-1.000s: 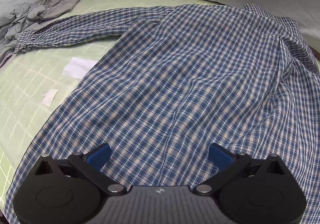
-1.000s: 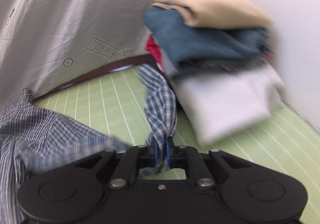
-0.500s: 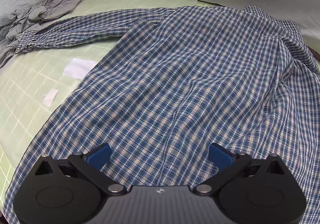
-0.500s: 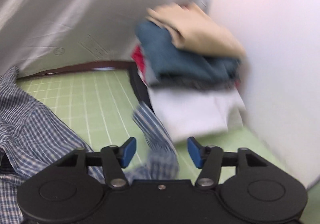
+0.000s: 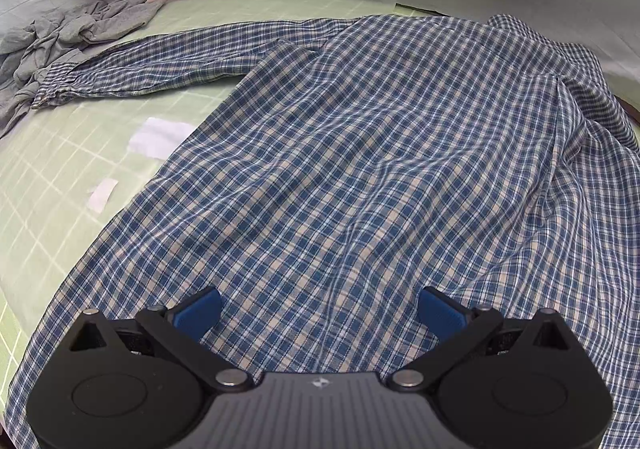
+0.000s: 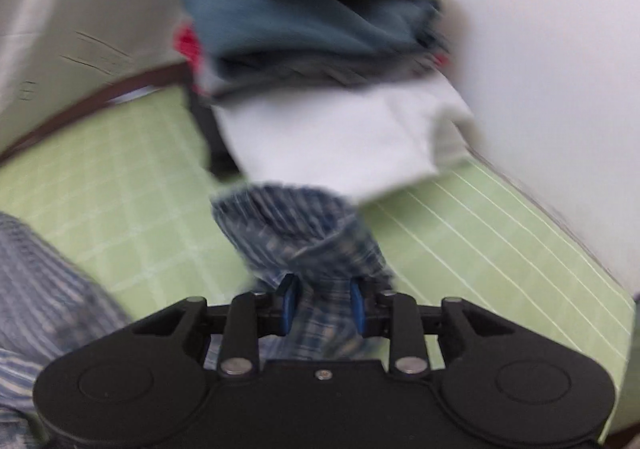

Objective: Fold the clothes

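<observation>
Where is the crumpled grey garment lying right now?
In the left wrist view, the grey garment lies far left on the green mat, touching the plaid shirt sleeve's cuff.

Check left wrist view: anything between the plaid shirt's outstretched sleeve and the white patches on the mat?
Nothing: in the left wrist view only bare green grid mat separates the sleeve from the white patches.

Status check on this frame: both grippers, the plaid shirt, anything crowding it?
Left gripper open, hovering over plaid shirt, spread flat. Right gripper closing around bunched sleeve; grip not confirmed, blurred. Folded stack just beyond sleeve; crumpled grey garment by other cuff.
</observation>
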{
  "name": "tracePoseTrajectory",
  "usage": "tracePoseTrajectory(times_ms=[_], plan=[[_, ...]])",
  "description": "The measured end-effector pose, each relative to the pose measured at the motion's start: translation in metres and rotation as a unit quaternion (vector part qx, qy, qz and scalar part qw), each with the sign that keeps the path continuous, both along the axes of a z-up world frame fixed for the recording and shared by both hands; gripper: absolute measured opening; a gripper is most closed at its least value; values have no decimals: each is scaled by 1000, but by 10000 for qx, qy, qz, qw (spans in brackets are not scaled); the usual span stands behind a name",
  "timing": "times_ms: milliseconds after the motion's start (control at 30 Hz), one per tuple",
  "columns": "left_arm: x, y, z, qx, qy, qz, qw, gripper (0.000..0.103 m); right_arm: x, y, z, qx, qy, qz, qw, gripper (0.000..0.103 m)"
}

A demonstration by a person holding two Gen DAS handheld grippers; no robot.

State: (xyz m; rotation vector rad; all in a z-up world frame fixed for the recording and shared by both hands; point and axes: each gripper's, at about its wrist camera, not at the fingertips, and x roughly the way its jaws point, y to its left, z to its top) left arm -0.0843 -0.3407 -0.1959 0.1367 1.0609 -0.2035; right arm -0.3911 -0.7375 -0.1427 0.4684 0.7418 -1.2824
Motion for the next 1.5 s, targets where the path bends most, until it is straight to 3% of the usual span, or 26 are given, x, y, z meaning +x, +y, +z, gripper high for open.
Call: tracePoseTrajectory(times_ms=[67,167,233,400,567,600,633,667,700,733,867,1000,1067,1167,1267,1367,1433,1500], plan=[[0,0,0,1,5,0,10000,103,-13,-5,-4,108,24,-244,9996,35],[1,0,0,3,14,1,10000,103,-10,0,-4,65,-194,-69,9998,45],[1,0,0,4,19,1,10000,103,-6,1,-6,81,-343,28,9994,60],[1,-1,-1,2,10,13,10000,103,14,-6,-16,201,-230,-101,9995,76],[0,-1,-1,-2,-20,25,10000,103,31,-13,-24,295,-133,-206,9993,70],[0,-1,-2,-3,-26,26,10000,103,30,-14,-23,270,-142,-185,9994,61],[0,-1,-2,-3,-28,27,10000,103,28,-16,-23,244,-152,-165,9995,42],[0,-2,-2,-4,-30,27,10000,103,26,-17,-22,219,-161,-144,9995,30],[0,-2,-2,-4,-32,28,10000,103,22,-18,-20,186,-234,-131,9995,11],[-1,-2,-2,-5,-34,29,10000,103,17,-18,-17,147,-367,-125,9991,8],[-1,-2,-2,-5,-38,38,10000,103,-19,-5,12,-387,-1172,-333,9918,7],[-1,-3,-2,-3,-37,40,10000,103,-64,25,70,-1182,-2060,-507,9701,6],[-1,-2,-2,-8,-54,41,10000,103,-80,42,92,-1406,-2250,-469,9630,6],[-2,-1,-2,-13,-72,40,10000,103,-87,64,87,-1191,-1909,-370,9737,6],[-2,-1,-2,-12,-76,34,10000,103,-93,77,40,-196,-1485,-620,9868,8],[-2,0,-2,-11,-81,29,10000,103,-101,94,11,510,-1569,-1029,9809,13],[-3,-1,-3,-7,-77,45,10000,103,-97,102,15,486,-1509,-979,9825,29],[-2,-1,-3,-1,-56,44,10000,103,-93,104,31,134,-1445,-770,9864,39]])
